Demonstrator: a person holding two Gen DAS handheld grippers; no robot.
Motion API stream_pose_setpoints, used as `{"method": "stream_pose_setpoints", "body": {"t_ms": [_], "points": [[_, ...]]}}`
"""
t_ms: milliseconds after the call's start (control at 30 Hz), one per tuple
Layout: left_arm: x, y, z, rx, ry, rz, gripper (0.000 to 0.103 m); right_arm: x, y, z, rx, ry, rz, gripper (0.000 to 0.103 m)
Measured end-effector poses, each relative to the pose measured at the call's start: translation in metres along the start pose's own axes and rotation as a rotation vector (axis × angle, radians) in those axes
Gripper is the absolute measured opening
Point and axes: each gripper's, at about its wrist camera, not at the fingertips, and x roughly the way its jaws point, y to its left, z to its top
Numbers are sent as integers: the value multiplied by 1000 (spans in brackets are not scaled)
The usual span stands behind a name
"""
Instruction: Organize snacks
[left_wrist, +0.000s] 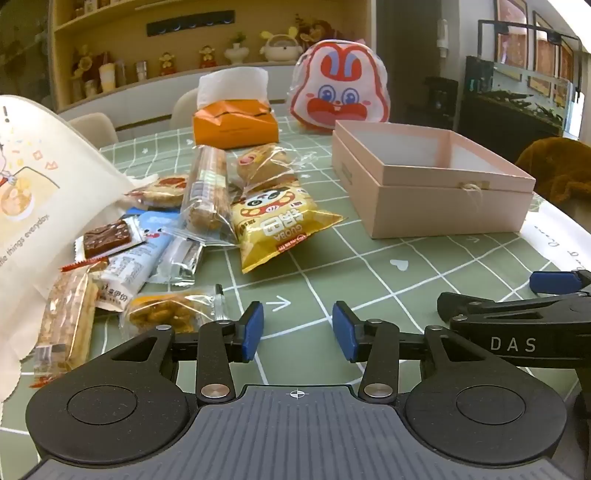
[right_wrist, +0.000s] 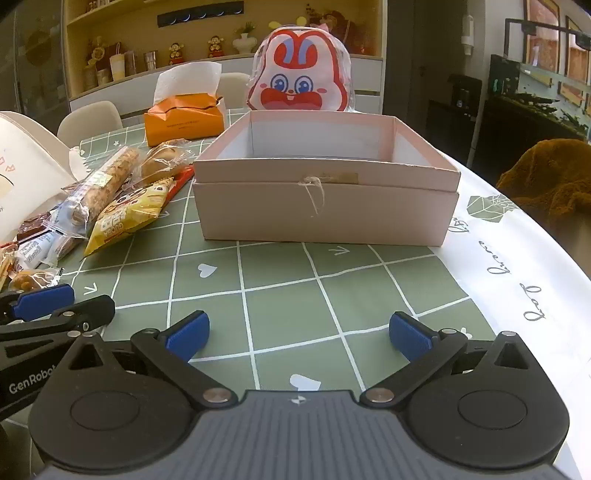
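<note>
Snacks (left_wrist: 207, 221) lie left of both open, seemingly empty jaws, pink box (right_wrist: 325, 184) ahead.

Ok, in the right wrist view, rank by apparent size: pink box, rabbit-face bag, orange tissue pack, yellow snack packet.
1. pink box
2. rabbit-face bag
3. orange tissue pack and yellow snack packet: look alike, the packet lying nearer, so unranked.

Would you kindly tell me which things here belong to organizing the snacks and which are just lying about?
Job:
- snack pile, including the yellow bag and the long bar
- pink box, open, nothing visible inside
- left gripper and right gripper, both open, holding nothing

Lying about:
- tissue pack
- bunny bag
- white bag
</note>
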Motion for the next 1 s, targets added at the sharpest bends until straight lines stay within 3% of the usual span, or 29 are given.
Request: {"method": "stream_pose_setpoints", "body": {"t_ms": [1000], "points": [[0,-4,0,10,-7,15,49,-1,0,-1,8,-8,9,103]]}}
